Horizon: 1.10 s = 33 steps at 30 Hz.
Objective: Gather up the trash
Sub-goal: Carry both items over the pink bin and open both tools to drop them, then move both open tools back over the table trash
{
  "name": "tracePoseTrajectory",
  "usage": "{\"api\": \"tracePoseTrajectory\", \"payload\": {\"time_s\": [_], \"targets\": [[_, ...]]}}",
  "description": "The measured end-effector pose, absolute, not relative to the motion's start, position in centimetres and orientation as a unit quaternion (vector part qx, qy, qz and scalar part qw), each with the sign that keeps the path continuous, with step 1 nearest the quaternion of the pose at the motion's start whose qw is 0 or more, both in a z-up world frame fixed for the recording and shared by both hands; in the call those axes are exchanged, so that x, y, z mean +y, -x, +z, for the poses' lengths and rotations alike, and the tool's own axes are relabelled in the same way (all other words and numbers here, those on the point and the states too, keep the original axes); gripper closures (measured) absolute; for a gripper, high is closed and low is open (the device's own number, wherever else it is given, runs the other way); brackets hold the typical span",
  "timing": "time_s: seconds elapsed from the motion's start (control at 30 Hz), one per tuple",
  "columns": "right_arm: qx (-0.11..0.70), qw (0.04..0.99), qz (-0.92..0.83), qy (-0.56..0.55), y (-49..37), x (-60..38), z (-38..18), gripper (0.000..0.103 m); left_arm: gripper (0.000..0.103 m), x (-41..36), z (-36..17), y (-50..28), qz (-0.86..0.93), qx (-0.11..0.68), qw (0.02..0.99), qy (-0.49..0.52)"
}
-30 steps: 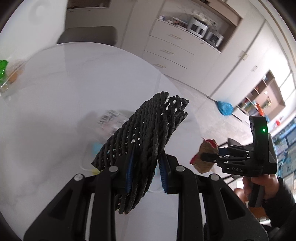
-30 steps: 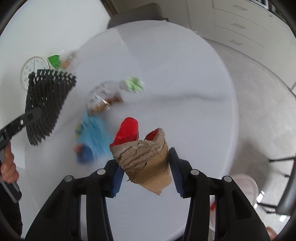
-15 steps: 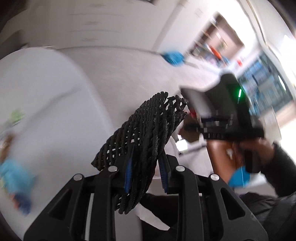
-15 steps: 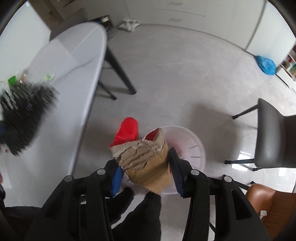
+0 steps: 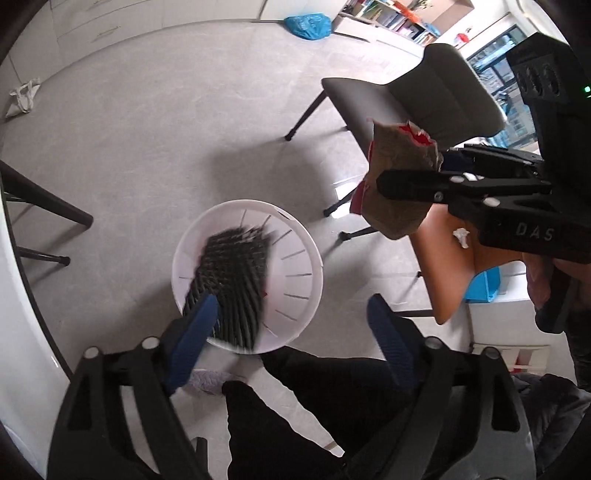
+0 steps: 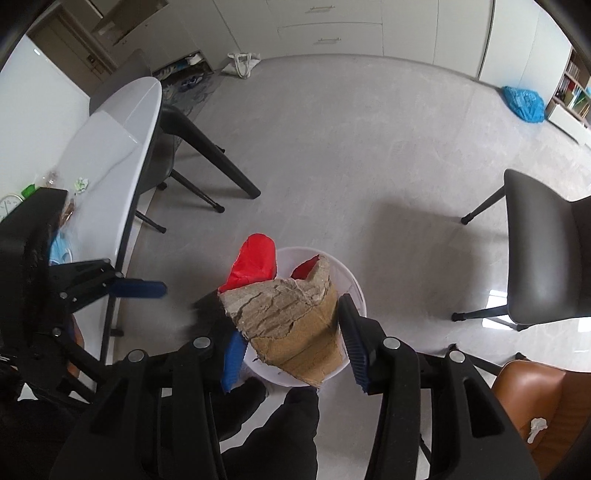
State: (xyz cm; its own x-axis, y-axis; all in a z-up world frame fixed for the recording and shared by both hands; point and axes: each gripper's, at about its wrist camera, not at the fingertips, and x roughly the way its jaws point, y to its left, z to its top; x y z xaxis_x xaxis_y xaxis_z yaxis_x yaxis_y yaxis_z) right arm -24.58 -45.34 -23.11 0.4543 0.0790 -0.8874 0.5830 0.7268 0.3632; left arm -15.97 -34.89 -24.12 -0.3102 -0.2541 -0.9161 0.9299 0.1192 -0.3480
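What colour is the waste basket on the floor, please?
White waste basket, clearest in the left wrist view.

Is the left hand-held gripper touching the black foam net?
Cannot tell. In the left wrist view the left hand-held gripper stands wide open; the blurred black foam net overlaps one finger above the white bin.

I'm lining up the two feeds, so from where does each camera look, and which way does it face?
Left wrist: on the left gripper, aimed steeply down at the white bin and black mesh; dark-trousered legs show.
Right wrist: on the right gripper, aimed down over the torn cardboard it clamps; legs show too.
Shared: bin, grey chair, blue bag, and each other's gripper.
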Motion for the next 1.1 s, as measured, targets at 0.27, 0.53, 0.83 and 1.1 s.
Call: {"api": "tracePoseTrajectory", "payload": {"time_s": [0.27, 0.53, 0.83, 1.1], "targets": [[0.51, 0.793, -0.129, -0.307, 23.9, -45.0, -24.4, 0.054, 0.008, -33.0, -21.4, 13.4, -0.542, 0.568, 0.562, -0.261], [0.554, 0.782, -0.109, -0.264, 21.2, -41.8, -27.7, 0.014, 0.008, -29.7, -16.3, 10.9, -0.478, 0.551, 0.656, -0.192], [0.516, 0.793, -0.155, -0.285, 20.6, -41.8, -23.7, 0.003, 0.008, -24.9, -12.9, 9.8, -0.44, 0.506, 0.718, -0.183], [0.487, 0.823, -0.14, -0.255, 17.5, -39.6, -19.0, 0.003, 0.008, -19.7, -11.3, 7.6, -0.409, 0.496, 0.753, -0.143]]}}
